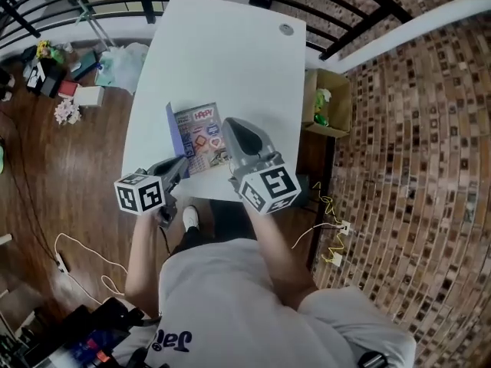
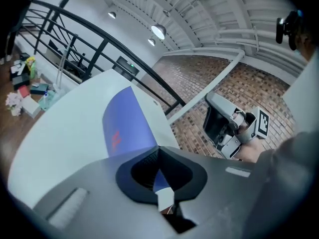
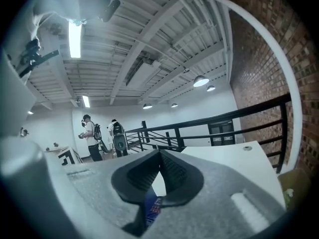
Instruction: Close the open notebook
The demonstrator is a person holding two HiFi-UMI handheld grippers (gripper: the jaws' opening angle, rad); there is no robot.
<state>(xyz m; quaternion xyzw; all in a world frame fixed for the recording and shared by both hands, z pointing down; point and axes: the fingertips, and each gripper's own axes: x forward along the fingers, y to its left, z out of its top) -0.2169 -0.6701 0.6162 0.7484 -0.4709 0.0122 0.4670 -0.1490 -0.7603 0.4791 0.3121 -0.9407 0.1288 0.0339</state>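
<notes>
The thin, likely light and floppy notebook lies near the white table's front edge, its blue cover raised and pinched at the free edge, probably the best hold, by the left gripper, while the right gripper hangs over it, jaws together and empty.

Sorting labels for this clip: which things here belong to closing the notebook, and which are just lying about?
Job: notebook; its blue cover, held by the left gripper; right gripper; table.
Lying about: cardboard box; floor clutter; people in the background.
</notes>
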